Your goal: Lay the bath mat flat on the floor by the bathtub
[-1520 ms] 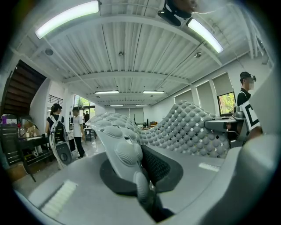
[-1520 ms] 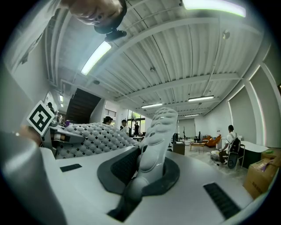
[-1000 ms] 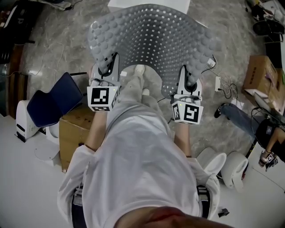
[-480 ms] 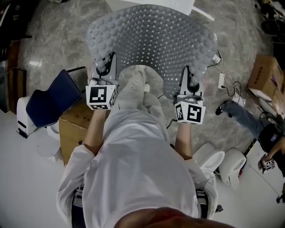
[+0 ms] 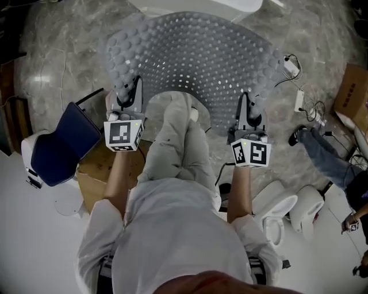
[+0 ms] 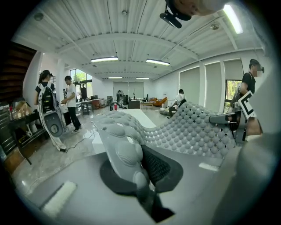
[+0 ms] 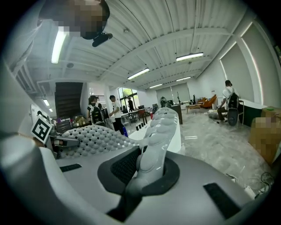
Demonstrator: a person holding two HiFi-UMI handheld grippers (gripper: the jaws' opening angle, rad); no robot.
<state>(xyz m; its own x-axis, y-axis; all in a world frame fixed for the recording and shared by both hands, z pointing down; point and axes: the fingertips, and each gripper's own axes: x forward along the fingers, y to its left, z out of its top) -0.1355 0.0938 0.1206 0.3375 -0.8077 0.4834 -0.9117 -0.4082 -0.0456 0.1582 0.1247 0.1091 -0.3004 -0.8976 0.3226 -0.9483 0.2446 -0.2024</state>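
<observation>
A grey bath mat (image 5: 195, 63) studded with round bumps and holes hangs spread out above the marble floor, in front of the person's legs. My left gripper (image 5: 127, 95) is shut on the mat's near left edge, and my right gripper (image 5: 252, 106) is shut on its near right edge. In the left gripper view the mat's edge (image 6: 125, 151) stands pinched between the jaws and curves off to the right. The right gripper view shows the other edge (image 7: 153, 149) clamped the same way. A white bathtub rim (image 5: 190, 6) shows just past the mat's far edge.
A dark blue folding chair (image 5: 60, 140) and a cardboard box (image 5: 100, 169) stand at the left. White devices (image 5: 290, 209) sit on the floor at the right, with a power strip and cables (image 5: 299, 95) beyond. Another person's legs (image 5: 322, 152) lie at the right edge.
Both grippers have moved down and toward the person with the mat, which now hangs lower and wider over the floor. The grips have not changed.
</observation>
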